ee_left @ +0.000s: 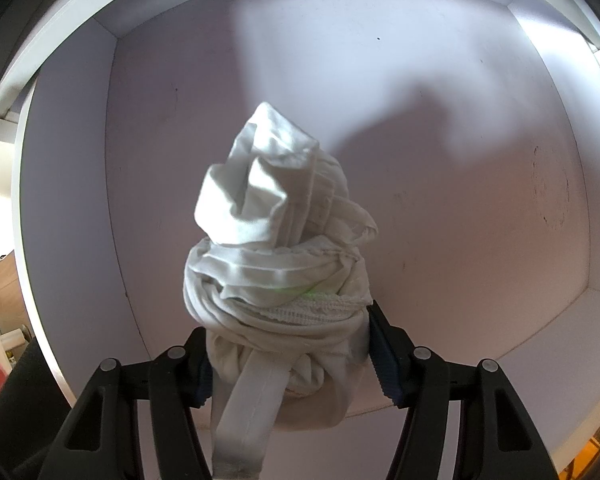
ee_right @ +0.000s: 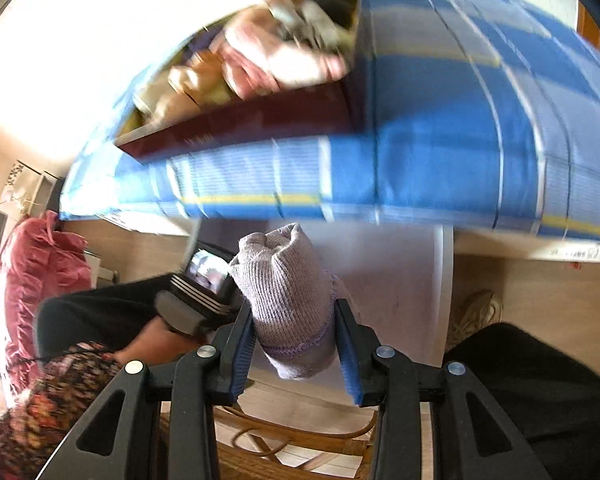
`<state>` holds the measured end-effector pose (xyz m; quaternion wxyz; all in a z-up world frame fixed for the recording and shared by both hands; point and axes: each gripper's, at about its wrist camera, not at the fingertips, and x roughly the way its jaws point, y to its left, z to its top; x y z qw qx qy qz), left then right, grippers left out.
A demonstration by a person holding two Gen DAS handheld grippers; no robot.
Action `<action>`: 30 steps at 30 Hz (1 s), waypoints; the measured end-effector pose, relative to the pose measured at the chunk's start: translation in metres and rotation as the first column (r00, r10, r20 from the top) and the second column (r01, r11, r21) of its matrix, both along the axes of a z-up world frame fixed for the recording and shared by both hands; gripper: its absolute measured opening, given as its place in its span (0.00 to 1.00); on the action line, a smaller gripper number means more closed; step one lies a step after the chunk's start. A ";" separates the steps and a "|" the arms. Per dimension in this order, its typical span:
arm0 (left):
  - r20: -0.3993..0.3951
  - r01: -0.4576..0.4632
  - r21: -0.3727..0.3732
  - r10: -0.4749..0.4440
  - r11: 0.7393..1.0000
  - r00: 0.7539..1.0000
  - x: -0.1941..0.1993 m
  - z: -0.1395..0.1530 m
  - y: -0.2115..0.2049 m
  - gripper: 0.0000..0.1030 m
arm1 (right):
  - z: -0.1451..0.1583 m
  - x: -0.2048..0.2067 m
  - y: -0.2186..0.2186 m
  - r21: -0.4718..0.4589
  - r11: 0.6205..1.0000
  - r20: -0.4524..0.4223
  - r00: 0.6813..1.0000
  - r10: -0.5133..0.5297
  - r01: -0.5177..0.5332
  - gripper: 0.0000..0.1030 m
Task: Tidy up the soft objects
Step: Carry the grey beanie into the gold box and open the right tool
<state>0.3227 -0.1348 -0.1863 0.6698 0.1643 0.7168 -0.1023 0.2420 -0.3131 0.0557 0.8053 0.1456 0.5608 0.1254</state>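
With the left gripper [ee_left: 288,360] pinching a white cloth bundle [ee_left: 276,256] over the empty white bin [ee_left: 440,184], jaws pressed on it, and the right gripper [ee_right: 296,344] pinching a lilac sock roll [ee_right: 288,292], release next.

The lower end of the white cloth bundle [ee_left: 276,272] runs off the bottom edge of the left wrist view, so its full length cannot be told. Its underside hides part of the white box [ee_left: 440,128] floor. In the right wrist view the blue plaid bag [ee_right: 440,152] is smeared by motion blur, and the pink and tan things [ee_right: 268,60] in its open mouth cannot be identified. The knitted lilac sock [ee_right: 288,288] covers part of the other gripper behind it.
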 end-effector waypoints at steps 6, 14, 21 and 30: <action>-0.006 0.009 -0.002 -0.010 1.000 1.000 0.003 -0.020 0.001 0.61 | 0.056 0.025 -0.002 0.008 1.000 0.087 0.996 0.001 -0.002 0.36; -0.010 0.012 0.001 -0.012 1.000 1.000 0.006 -0.028 0.001 0.61 | 0.106 0.098 -0.007 -0.017 0.999 0.163 0.986 -0.042 0.045 0.36; -0.018 0.014 -0.002 -0.014 1.000 1.000 0.008 -0.032 0.001 0.61 | 0.102 0.175 -0.003 -0.116 0.989 0.170 0.983 -0.069 0.090 0.36; -0.029 0.004 -0.015 -0.004 1.000 1.000 0.011 -0.036 0.002 0.61 | 0.069 0.234 0.004 -0.255 0.960 0.130 0.988 -0.080 0.111 0.36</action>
